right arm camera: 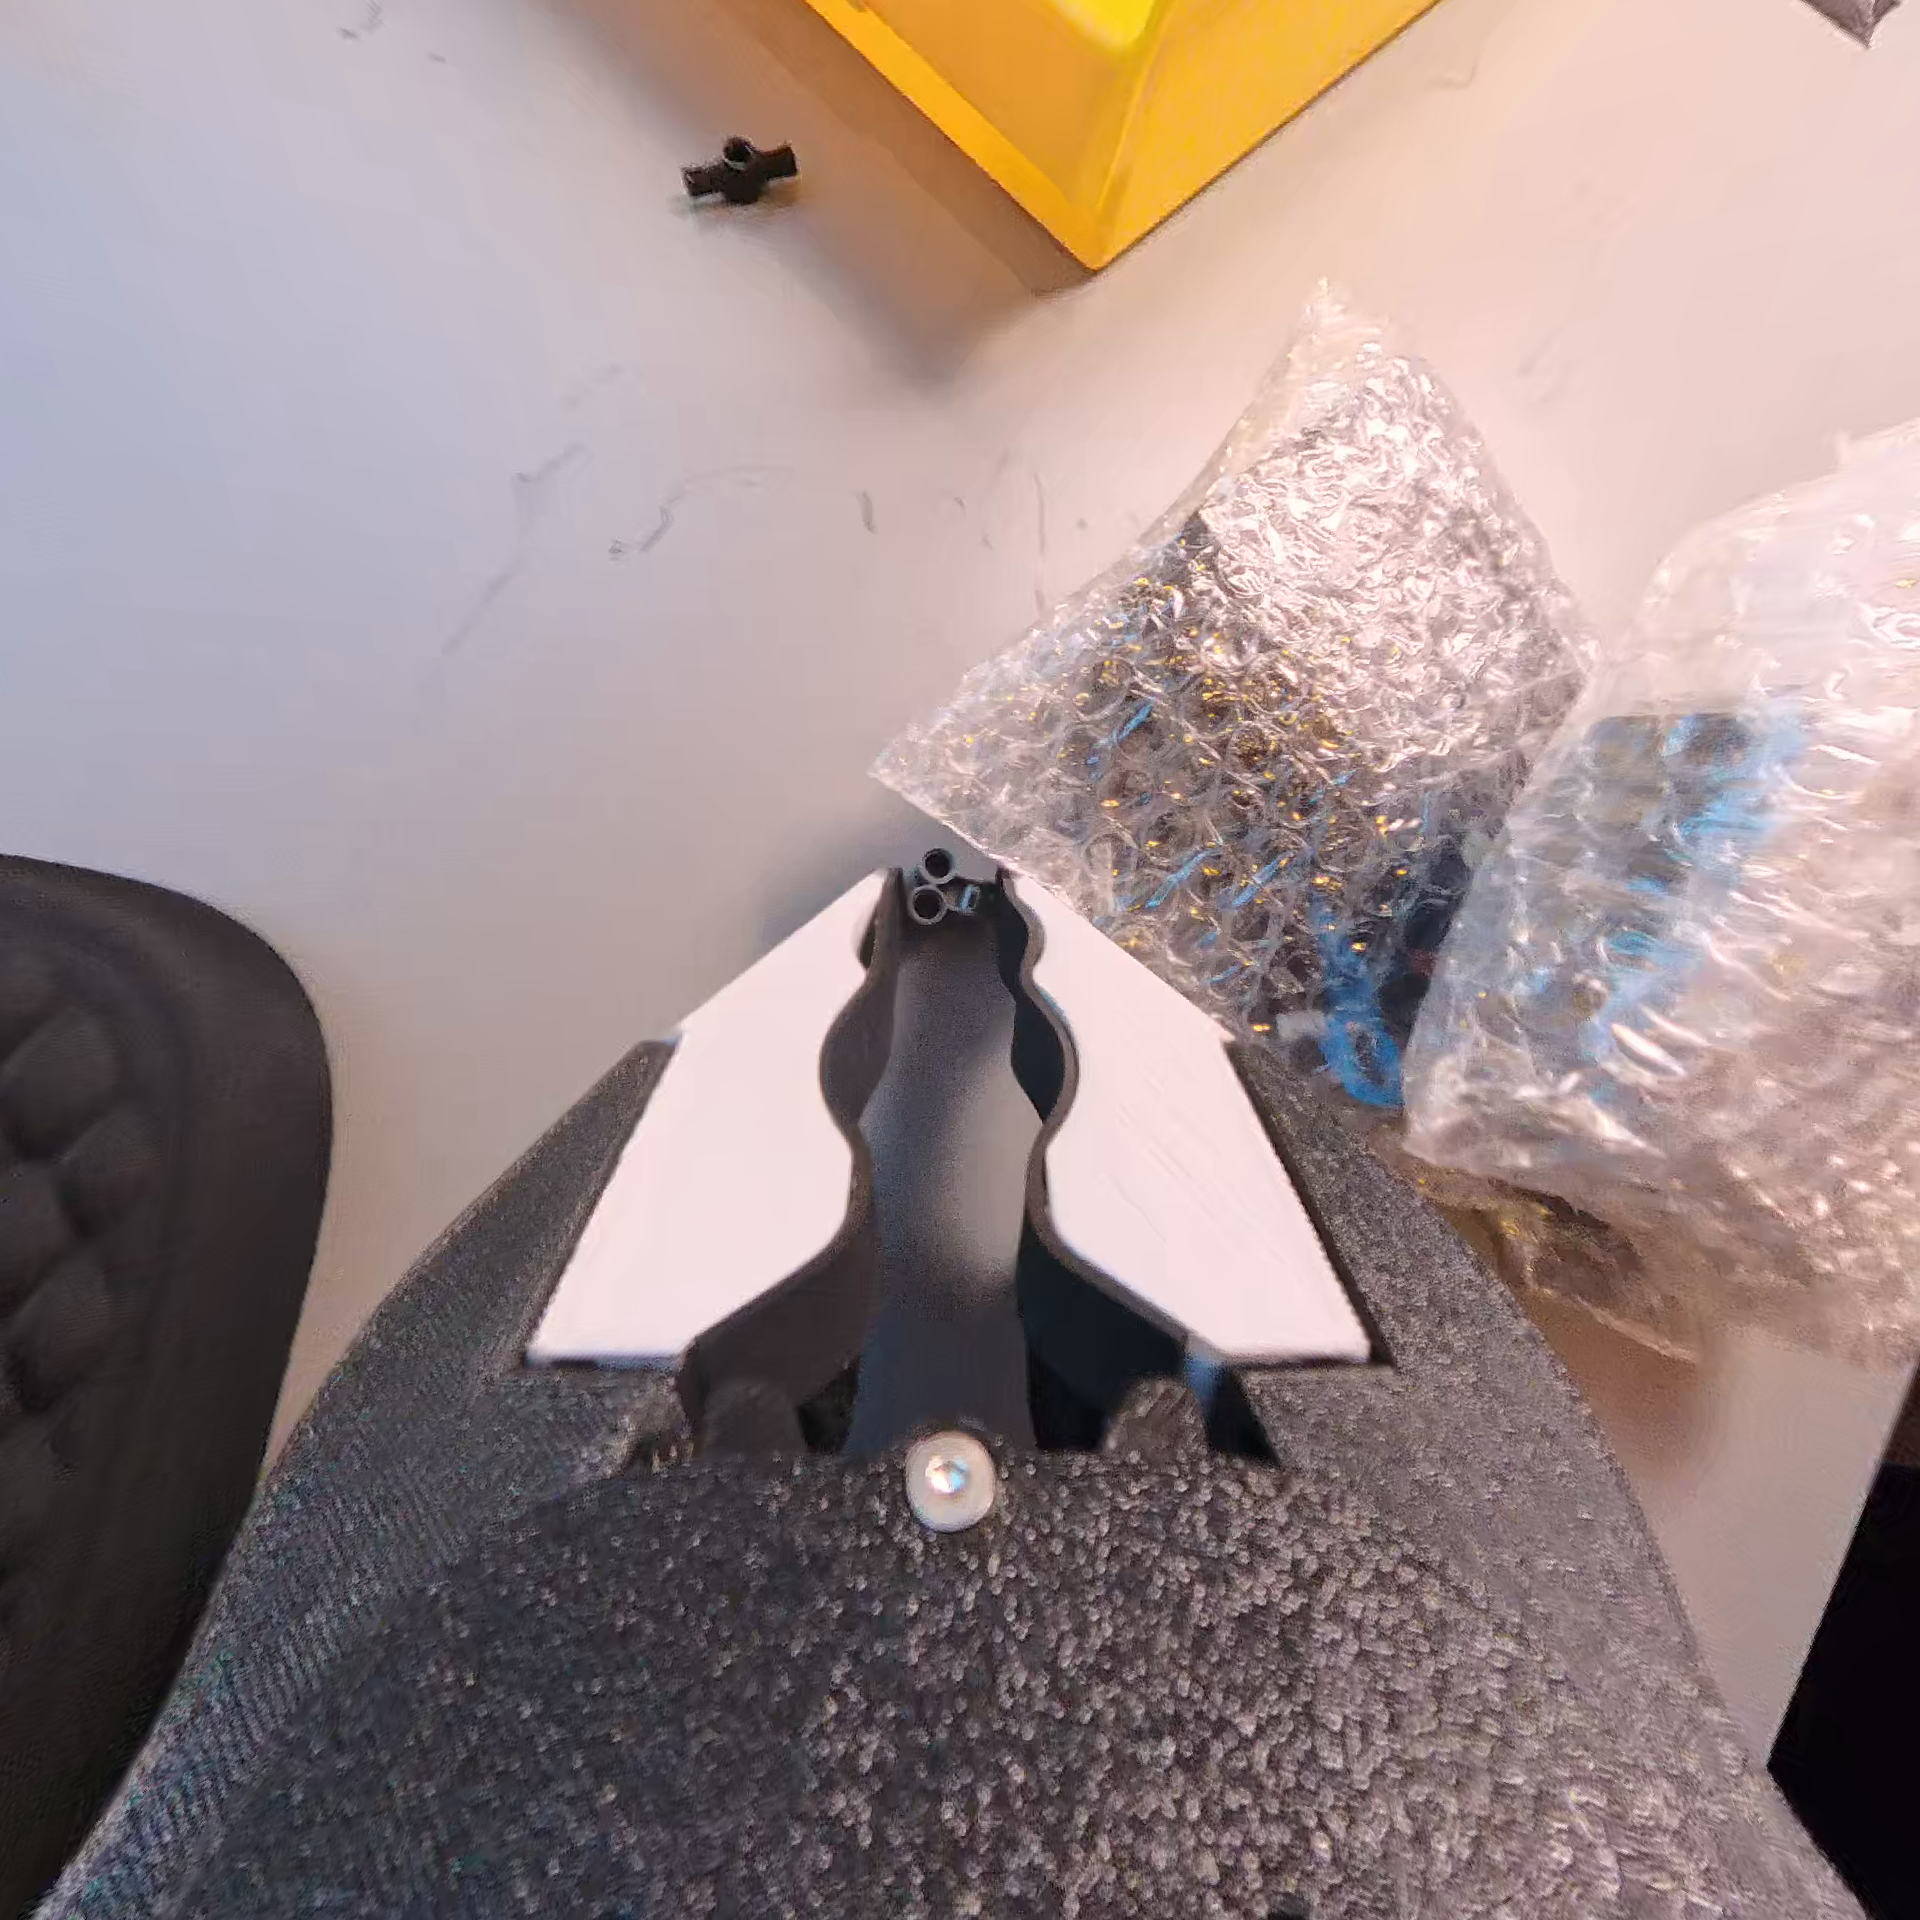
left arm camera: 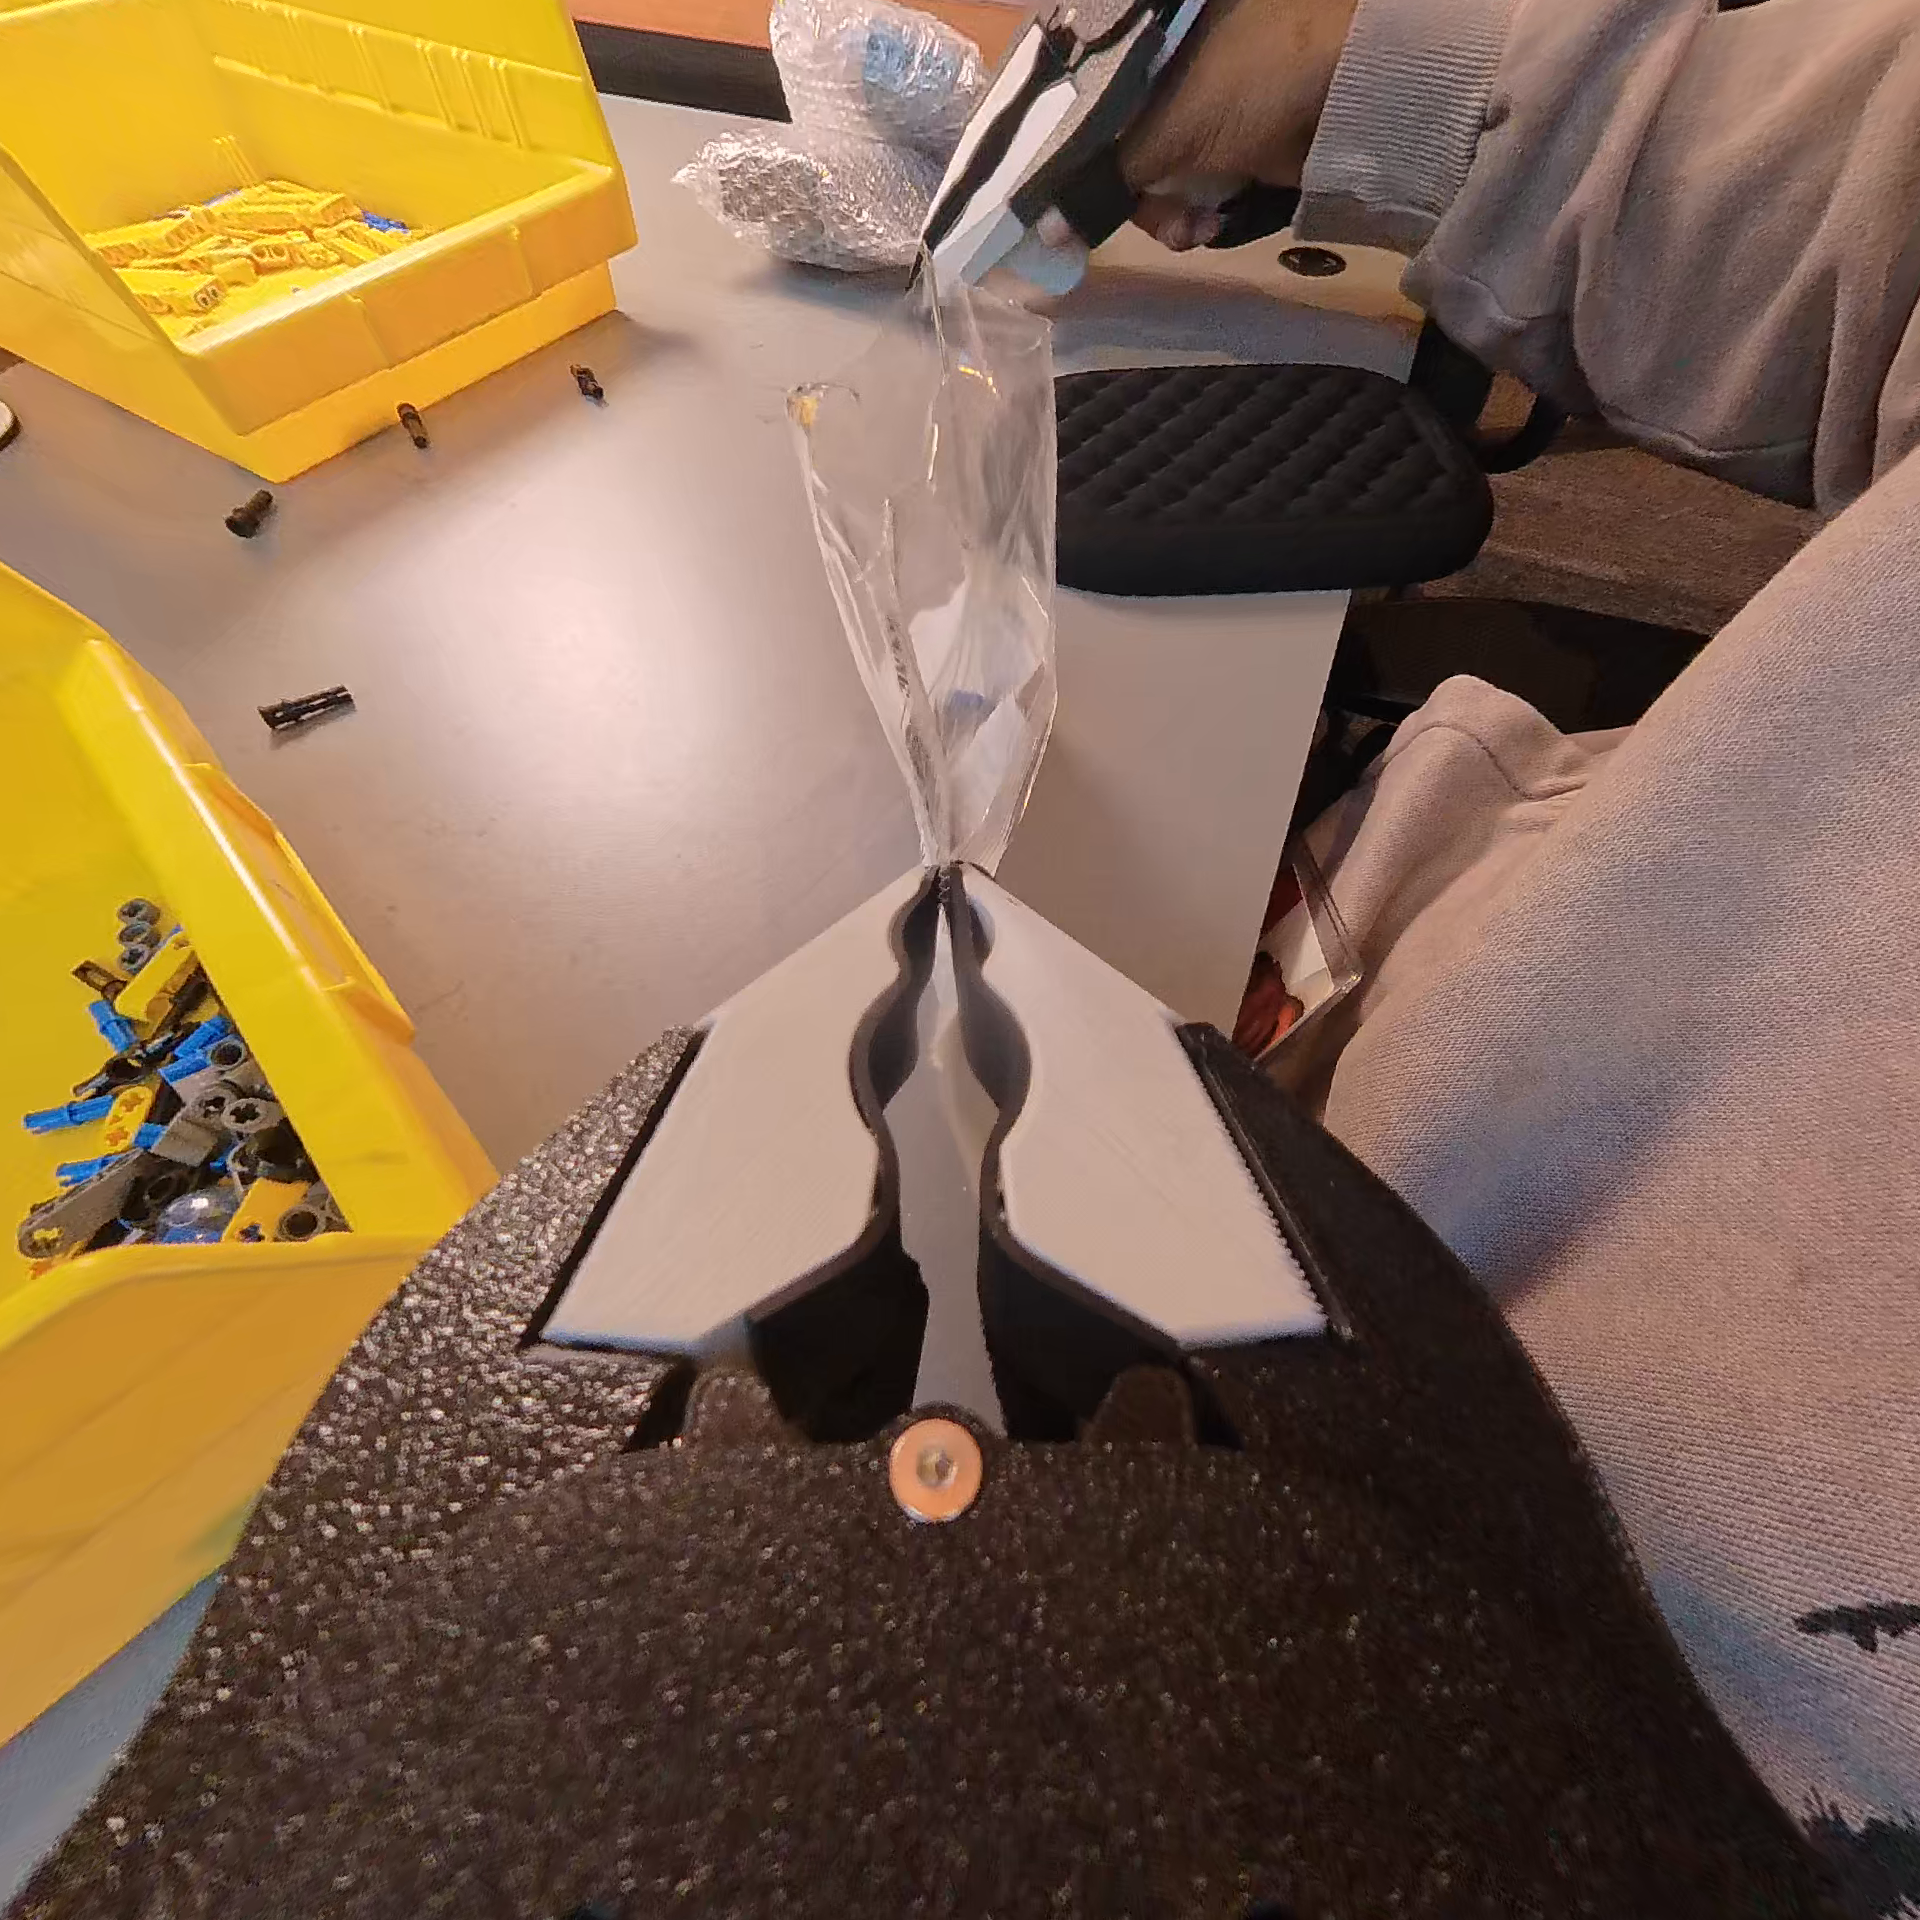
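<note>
The left gripper (left arm camera: 943, 883) is pinching the gathered end of a clear crinkled plastic bag (left arm camera: 940, 582), jaws closed on it; the right gripper (right arm camera: 948, 894) is clamping small dark grey plastic connector tubes (right arm camera: 940, 896) above the pale grey tabletop (right arm camera: 416, 520), beside bubble-wrapped parcels (right arm camera: 1278, 696)

In the left wrist view, the left gripper (left arm camera: 943, 883) sits at frame centre, pinching the lower end of a plastic bag (left arm camera: 951, 582) that rises to the right gripper (left arm camera: 940, 265) at upper centre. Two parts bins (left arm camera: 343, 343) (left arm camera: 301, 1049) occupy the left edge, loose pins (left arm camera: 304, 707) on the table (left arm camera: 582, 665) between them. Bubble-wrap packets (left arm camera: 821, 197) lie behind the bag.
</note>
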A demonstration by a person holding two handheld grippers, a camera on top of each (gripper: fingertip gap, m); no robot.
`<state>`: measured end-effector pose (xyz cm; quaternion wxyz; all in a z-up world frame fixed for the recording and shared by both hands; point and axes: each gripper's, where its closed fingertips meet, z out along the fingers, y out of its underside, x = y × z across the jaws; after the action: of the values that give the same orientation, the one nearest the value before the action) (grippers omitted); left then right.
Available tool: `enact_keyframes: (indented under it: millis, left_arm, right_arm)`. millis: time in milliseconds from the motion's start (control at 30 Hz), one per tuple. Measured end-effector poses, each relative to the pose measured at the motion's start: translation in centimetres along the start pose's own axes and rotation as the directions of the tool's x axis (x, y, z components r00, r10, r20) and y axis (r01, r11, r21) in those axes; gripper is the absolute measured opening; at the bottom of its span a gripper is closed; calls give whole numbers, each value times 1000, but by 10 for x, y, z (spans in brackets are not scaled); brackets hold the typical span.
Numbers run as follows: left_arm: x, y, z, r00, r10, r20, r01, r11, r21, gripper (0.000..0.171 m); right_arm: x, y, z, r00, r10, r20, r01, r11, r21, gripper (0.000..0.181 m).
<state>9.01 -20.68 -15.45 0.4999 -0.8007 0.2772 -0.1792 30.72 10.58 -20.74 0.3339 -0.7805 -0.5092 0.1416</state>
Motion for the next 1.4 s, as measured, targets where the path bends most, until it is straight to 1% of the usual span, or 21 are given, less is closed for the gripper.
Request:
enact_keyframes:
  millis: [100,133,167,233,333,400,467,500,533,567,667,733,767,833,967,1033,1067,1167,1267,1333,1400]
  left_arm:
    - [-1,0,-1,1000,-1,8,1,1000,-2,0]
    - [-1,1,-1,1000,-3,11,3,1000,-1,0]
    - [-2,1,-1,1000,-5,13,5,1000,-2,0]
    - [-3,1,0,1000,-9,18,9,1000,-3,0]
    - [-3,1,2,1000,-12,17,12,1000,-5,0]
    - [-3,0,3,1000,-13,21,13,1000,-4,0]
    - [-3,0,4,1000,-16,24,16,1000,3,0]
    - [-3,0,4,1000,-19,24,19,1000,8,0]
    - [-3,-1,3,999,-22,26,21,1000,11,0]
    - [-4,-1,2,999,-23,28,23,1000,14,0]
    - [-4,-2,0,999,-29,26,28,999,29,0]
    - [-4,-3,-1,999,-31,24,30,999,34,0]
    - [-4,-3,0,999,-30,23,30,999,34,0]
    - [-4,-2,0,999,-32,22,31,999,32,0]
    - [-5,-2,0,999,-39,23,38,999,30,0]
    - [-5,-2,0,999,-42,22,41,999,28,0]
    - [-6,-2,0,999,-44,22,44,999,28,0]
    - [-7,-2,0,998,-55,17,55,998,30,0]
    - [-8,-2,1,998,-64,14,64,998,27,0]
    - [-10,-1,1,997,-70,16,70,997,24,0]
    - [-10,-1,2,997,-73,19,72,997,24,0]
  right_arm:
    - [-6,-5,1,997,34,71,-33,999,-14,13]
    - [-18,-14,-3,991,24,129,-26,1000,16,13]
    - [-36,-32,-11,979,7,204,-23,997,74,13]
    - [-89,-81,-38,926,-105,362,12,968,251,13]
    - [-182,-145,-89,773,-344,533,60,876,479,13]
    - [-229,-161,-104,676,-460,575,109,835,540,14]
    - [-256,-167,-105,622,-508,595,133,818,560,19]
    - [-261,-167,-103,607,-512,608,129,818,560,22]
    - [-258,-169,-99,619,-503,604,126,822,555,26]
    - [-245,-171,-91,658,-480,580,124,829,546,28]
    - [-167,-171,-46,846,-315,430,101,887,451,28]
    - [-106,-150,0,946,-199,256,120,949,293,28]
    - [-84,-139,20,969,-163,188,120,968,221,28]
    - [-63,-125,52,986,-94,136,77,989,124,28]
    - [-45,-123,91,998,-15,68,13,999,38,29]
    - [-37,-119,101,999,11,33,-10,1000,-16,18]
    - [-41,-120,102,997,30,71,-29,999,-15,7]
    - [-48,-122,97,993,29,115,-28,1000,-9,6]
    - [-107,-164,57,931,-80,355,10,981,194,6]
    - [-172,-190,6,797,-257,547,57,933,355,6]
    - [-237,-194,-48,596,-448,667,121,871,477,7]
